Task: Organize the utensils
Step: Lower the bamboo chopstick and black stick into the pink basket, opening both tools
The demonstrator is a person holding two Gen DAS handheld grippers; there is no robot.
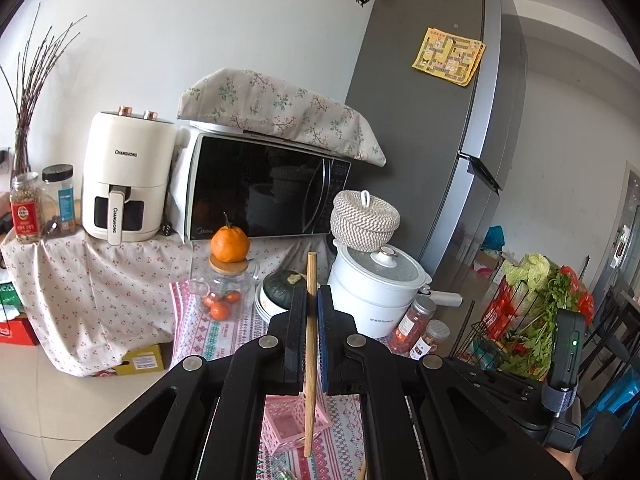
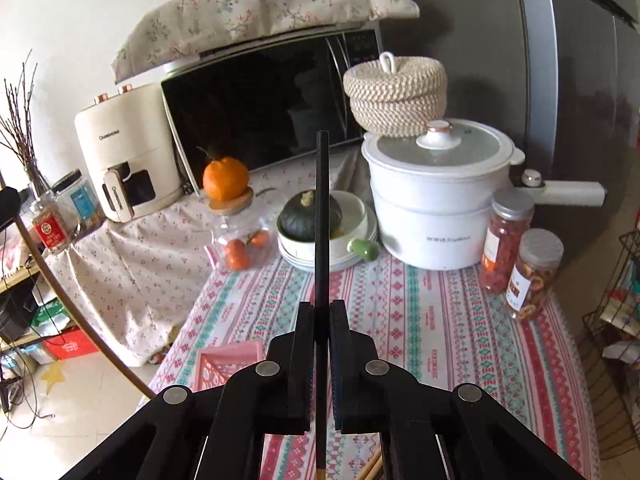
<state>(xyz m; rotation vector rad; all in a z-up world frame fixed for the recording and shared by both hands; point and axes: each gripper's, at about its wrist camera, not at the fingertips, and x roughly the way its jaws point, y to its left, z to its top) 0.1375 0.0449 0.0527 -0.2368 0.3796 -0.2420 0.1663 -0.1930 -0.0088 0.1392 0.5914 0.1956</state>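
Observation:
My left gripper (image 1: 312,300) is shut on a light wooden chopstick (image 1: 310,280), held almost upright; its lower end hangs over a pink lattice basket (image 1: 286,426) on the patterned tablecloth. My right gripper (image 2: 321,312) is shut on a black chopstick (image 2: 322,208) that points up and away, its lower tip showing a gold band. The pink basket's corner shows in the right wrist view (image 2: 230,360), low and left of the right gripper. More light wooden chopstick ends (image 2: 374,468) lie on the cloth below the right gripper.
On the table stand a white pot (image 2: 436,204) with a woven basket (image 2: 396,92) on it, a bowl with a green squash (image 2: 310,216), a glass jar with an orange (image 2: 226,180) on top, and two snack jars (image 2: 520,256). Microwave, air fryer and fridge stand behind.

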